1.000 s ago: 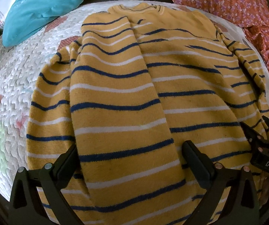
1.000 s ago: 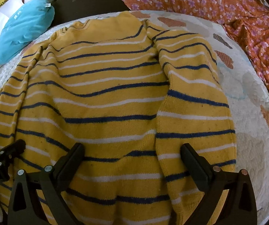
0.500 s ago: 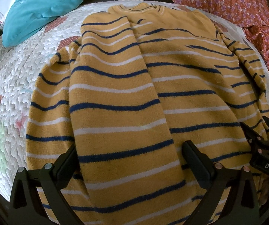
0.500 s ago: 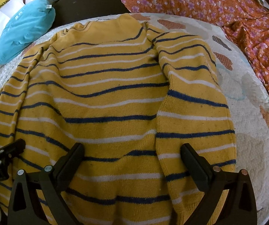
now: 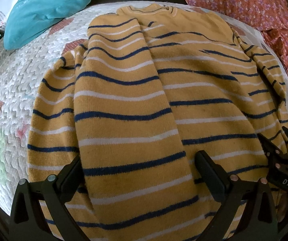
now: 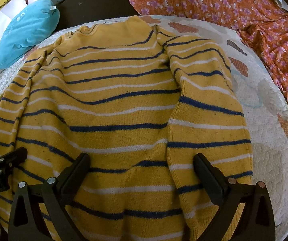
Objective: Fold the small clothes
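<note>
1. The yellow striped sweater (image 5: 194,92) lies flat on the quilted bed (image 5: 13,92); its long axis runs away from us, collar at the far end.
2. Both sleeves are folded over its body.
3. We hold the left claw (image 5: 139,170) and right claw (image 6: 141,168) spread wide, grasping nothing.
4. The hem is cut off below the frame.

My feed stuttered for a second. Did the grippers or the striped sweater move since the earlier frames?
Barely anything. The yellow knit sweater with navy and white stripes lies as before on the white quilted cover, both sleeves folded in. The left gripper and right gripper stay open over the hem, gripping nothing. The right view has tilted slightly; the collar sits lower in frame.
</note>
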Motion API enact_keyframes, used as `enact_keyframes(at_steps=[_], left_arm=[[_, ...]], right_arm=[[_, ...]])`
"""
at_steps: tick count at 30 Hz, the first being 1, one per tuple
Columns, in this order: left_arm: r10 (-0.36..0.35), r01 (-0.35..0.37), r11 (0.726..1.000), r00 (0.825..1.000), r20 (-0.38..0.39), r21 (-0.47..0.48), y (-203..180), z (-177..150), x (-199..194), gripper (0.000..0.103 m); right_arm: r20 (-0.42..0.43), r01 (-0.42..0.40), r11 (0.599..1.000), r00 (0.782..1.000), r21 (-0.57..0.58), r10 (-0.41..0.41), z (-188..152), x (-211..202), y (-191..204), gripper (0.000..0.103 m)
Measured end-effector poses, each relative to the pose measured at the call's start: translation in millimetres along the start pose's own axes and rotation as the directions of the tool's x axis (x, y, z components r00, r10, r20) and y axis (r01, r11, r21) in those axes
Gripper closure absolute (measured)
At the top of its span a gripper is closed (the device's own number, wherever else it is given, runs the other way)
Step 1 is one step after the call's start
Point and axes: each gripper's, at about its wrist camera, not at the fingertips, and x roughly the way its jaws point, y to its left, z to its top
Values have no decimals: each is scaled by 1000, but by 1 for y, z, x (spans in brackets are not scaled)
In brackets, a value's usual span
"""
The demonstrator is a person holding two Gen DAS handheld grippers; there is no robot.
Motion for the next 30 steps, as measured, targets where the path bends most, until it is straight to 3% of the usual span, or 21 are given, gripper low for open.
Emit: enact_keyframes(at_steps=[13,17,19,22,24,27,29,30], left_arm=[[8,-8,1000,1000,-1,16,4,1,0,0],[-61,61,998,998,-11,-1,14,2,-11,5],[-103,103,994,995,6,-30,24,3,-21,7],[-94,99,992,994,61,-81,51,6,-41,7],[-60,71,991,994,93,-117,72,8,-50,7],[8,13,984,993,117,-178,105,9,-61,7],[23,7,973,992,127,-231,128,8,-65,7],[33,1,969,991,133,-249,137,5,-68,7]], right_arm=[[7,11,1000,1000,2,-11,-1,1,2,0],[16,-10,1000,1000,-19,10,-4,-2,-1,1],[-2,-7,1000,1000,-8,7,-1,-15,-6,12],[91,-31,996,996,81,23,1,-63,-17,14],[142,-46,996,989,76,35,0,-90,-12,14],[137,-165,984,978,62,155,-8,-107,10,17],[56,-293,954,956,58,290,-18,-95,35,29],[17,-321,945,947,59,321,-22,-87,45,40]])
